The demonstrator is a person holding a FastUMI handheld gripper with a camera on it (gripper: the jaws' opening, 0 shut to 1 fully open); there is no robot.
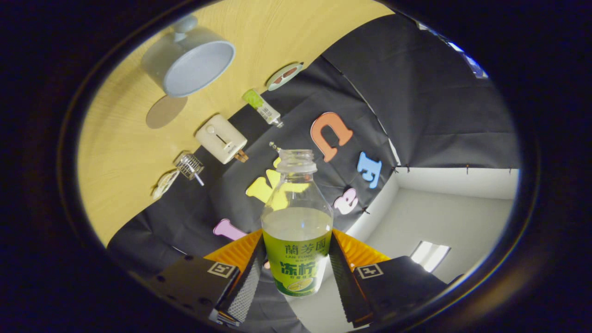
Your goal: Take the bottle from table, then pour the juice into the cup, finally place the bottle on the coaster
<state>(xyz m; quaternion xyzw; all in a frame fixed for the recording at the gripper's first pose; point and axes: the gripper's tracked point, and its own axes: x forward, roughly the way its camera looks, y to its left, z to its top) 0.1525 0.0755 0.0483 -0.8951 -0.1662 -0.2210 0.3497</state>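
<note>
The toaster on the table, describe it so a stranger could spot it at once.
On the wooden table, past the grey cup and its round coaster, the toaster stands by the black cloth wall. It is the boxy cream one with a side lever.

tool [296, 273]: rolled hard over, so the desk [129, 138] stands tilted at 10 o'clock | fingers: 2, one at 7 o'clock and one at 5 o'clock of the bottle [297, 226] | state: both fingers pressed on the bottle's labelled lower body, clamped | load: bottle held aloft, neck toward 12 o'clock, uncapped
</note>
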